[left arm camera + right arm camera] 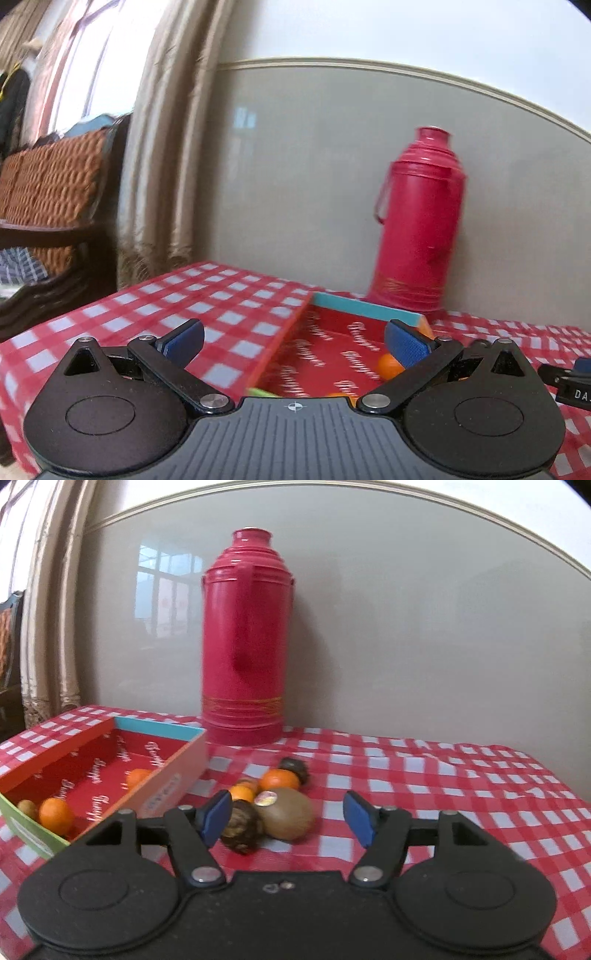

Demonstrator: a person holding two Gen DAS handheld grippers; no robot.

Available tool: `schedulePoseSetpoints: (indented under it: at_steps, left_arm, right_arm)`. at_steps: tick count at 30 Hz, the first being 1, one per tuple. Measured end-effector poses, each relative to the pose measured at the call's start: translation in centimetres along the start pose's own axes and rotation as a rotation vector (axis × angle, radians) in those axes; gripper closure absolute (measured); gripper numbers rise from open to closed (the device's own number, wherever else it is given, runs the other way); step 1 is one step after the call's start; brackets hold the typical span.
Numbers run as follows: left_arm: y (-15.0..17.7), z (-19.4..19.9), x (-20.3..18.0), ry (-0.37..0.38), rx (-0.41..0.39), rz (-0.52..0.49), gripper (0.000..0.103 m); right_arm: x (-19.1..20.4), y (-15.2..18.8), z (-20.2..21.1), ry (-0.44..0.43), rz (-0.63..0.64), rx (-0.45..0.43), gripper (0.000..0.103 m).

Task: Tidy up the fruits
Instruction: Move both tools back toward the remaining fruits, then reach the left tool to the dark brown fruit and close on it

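While 2 oranges are already lying in the red box, you are bringing the right tongs, spread wide and empty, toward the kiwi on the surface; next, centre and close gently. Your left tongs are hanging wide over the box.

Counter: covered by a red-and-white checked cloth with a slight sheen, wrinkled at far right. Flask, far centre: glossy red plastic or enamel, ribbed, with gilt bands. Box, left: printed cardboard, smooth, red-lined. Kiwi: matt, brown, finely fuzzy, bearing a glossy sticker. Oranges: dimpled, faintly shiny peel. Right hand-held gripper: matt black plastic with bright metal rivets; blue, textured pads. Left hand-held gripper: the same finish, ribbed body. Wall: smooth and reflective.
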State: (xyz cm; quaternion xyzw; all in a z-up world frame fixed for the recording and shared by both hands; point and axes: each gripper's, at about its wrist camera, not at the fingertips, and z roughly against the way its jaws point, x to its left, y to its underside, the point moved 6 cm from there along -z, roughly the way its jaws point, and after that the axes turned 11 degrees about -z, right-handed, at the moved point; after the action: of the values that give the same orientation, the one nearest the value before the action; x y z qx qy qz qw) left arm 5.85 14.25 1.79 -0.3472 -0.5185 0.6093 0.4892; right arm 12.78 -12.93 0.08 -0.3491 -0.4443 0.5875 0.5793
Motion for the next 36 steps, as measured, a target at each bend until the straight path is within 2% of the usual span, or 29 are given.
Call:
schedulePoseSetpoints:
  at_steps: [7,10,19,26,30,35,36]
  left_arm:
    - [-0.6,-0.1,-7.6,0.103,0.009,-0.118,0.000]
    - [-1.1,0.5,-10.6,0.138,-0.030,-0.170,0.000]
    - [-0.9,0.9,-16.7,0.244,-0.011,-0.192,0.001]
    - [-0.2,-0.1,-20.1,0.273,0.023,-0.197,0.001]
    - [0.8,-1.4,-21.7,0.266,0.083,-0.213,0.001]
    - [1.8,-3.3,-23.0,0.268,0.169,-0.231,0.019]
    - [2.0,-3.8,-23.0,0.257,0.185,-0.237,0.019]
  right_arm:
    - [-3.5,0.3,0.2,0.057,-0.031,0.004,0.043]
    - [-5.3,0.1,0.6,0.082,-0.049,-0.009,0.042]
    - [-9.4,0.4,0.5,0.140,-0.103,0.002,0.042]
    - [-13.0,0.1,1.0,0.189,-0.178,-0.011,0.042]
    - [-15.0,0.1,1.2,0.216,-0.216,-0.010,0.042]
    - [-16.4,0.0,1.0,0.236,-0.239,-0.016,0.042]
    - [-16.6,0.0,0.9,0.238,-0.244,-0.017,0.042]
